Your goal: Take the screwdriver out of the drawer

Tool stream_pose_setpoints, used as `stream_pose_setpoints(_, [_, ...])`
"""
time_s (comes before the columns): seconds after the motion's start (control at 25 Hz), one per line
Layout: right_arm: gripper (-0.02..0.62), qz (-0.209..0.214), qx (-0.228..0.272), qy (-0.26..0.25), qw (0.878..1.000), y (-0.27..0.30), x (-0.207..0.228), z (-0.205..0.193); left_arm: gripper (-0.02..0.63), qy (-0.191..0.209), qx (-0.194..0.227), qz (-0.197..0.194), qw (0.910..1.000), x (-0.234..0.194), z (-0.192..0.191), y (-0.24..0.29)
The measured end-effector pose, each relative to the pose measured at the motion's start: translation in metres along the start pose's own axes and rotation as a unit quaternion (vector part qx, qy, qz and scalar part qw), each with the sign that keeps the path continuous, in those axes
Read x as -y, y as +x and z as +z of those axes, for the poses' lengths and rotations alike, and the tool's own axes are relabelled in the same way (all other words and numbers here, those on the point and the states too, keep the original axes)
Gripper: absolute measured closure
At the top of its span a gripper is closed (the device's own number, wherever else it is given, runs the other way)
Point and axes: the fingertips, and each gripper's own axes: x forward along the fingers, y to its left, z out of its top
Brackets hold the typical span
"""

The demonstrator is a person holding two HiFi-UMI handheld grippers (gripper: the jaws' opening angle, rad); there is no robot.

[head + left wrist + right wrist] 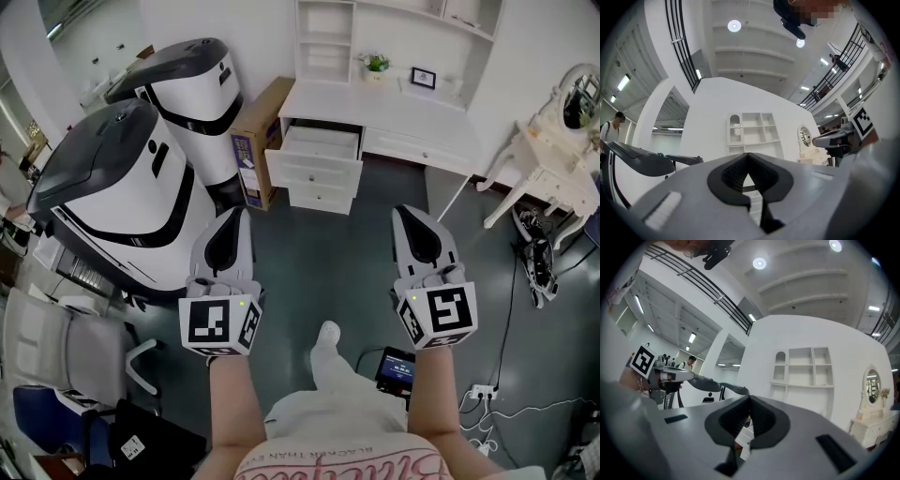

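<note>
Left gripper (236, 225), right gripper (411, 223) both closed tight, empty, well back from open drawer (314, 167). Screwdriver not seen. Should step close, open jaws, look inside drawer.

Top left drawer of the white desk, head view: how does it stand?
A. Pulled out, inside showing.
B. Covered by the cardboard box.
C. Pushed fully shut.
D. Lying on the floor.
A: the top left drawer juts out from the white desk with its inside open to view. The left tongs and right tongs hang shut and empty, well short of it.
</note>
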Motion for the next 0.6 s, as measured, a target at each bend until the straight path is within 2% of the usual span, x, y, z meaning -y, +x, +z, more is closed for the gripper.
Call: stream_pose_setpoints(0.6, [0.589, 0.017, -0.017, 0.009, 1.0, 0.171, 0.098, -0.04, 0.603, 0.006, -0.018, -0.013, 0.9997, -0.032, -0.039, 0.198])
